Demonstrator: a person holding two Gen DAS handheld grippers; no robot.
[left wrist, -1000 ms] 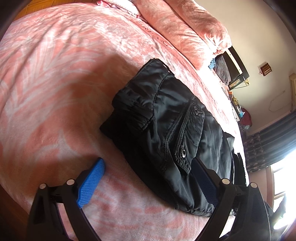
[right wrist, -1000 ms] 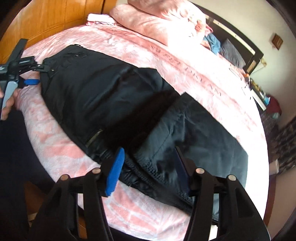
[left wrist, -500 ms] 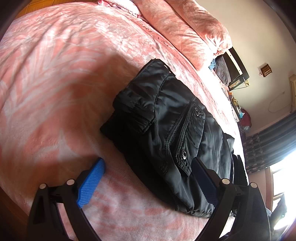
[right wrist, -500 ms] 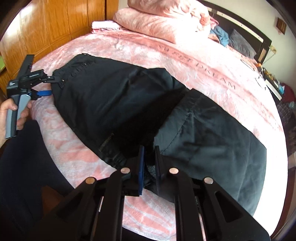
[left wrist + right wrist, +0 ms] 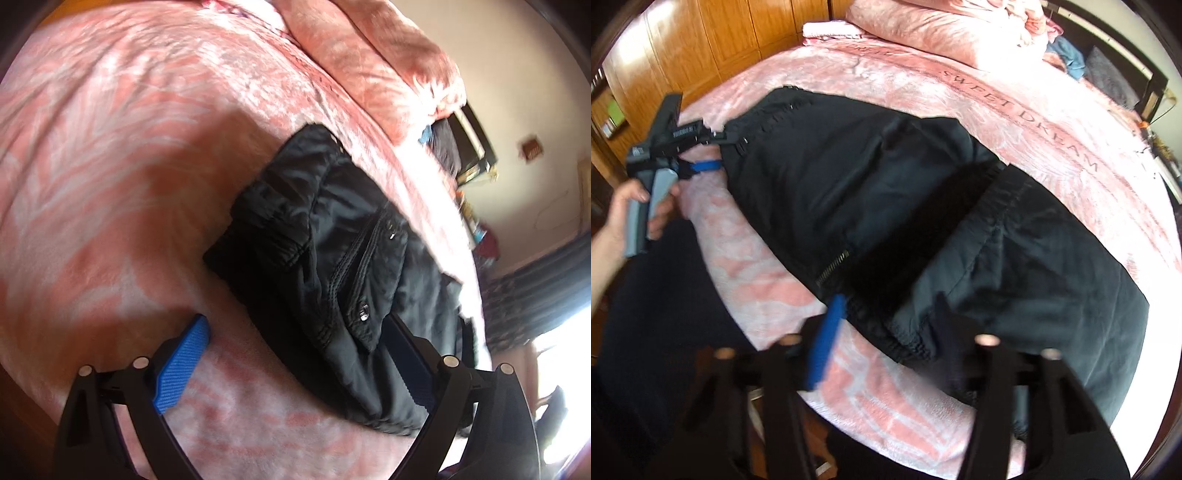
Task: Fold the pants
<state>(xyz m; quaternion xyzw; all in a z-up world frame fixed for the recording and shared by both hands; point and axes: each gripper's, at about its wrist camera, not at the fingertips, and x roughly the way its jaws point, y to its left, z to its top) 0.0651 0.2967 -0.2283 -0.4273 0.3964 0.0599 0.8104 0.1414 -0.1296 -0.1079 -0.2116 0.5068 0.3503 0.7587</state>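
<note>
The jaws of the left gripper (image 5: 295, 354) stand spread wide, just as they did a second ago, straddling the near corner of the black pants (image 5: 886, 206) at the waistband end; in the right wrist view that gripper (image 5: 718, 149) sits at the left end of the garment, held by the person's left hand (image 5: 635, 210). The jaws of the right gripper (image 5: 886, 332) were pressed together on the near edge half a second ago and are now spread again, with the cloth lying flat, so the fold there looks set down and released. The pants lie already doubled along the near side of the pink bed (image 5: 1052, 122). Toward the right, pink pillows (image 5: 923, 26) and a dark headboard (image 5: 1137, 74) stand well apart from the pants; nothing appears to block another fold.
</note>
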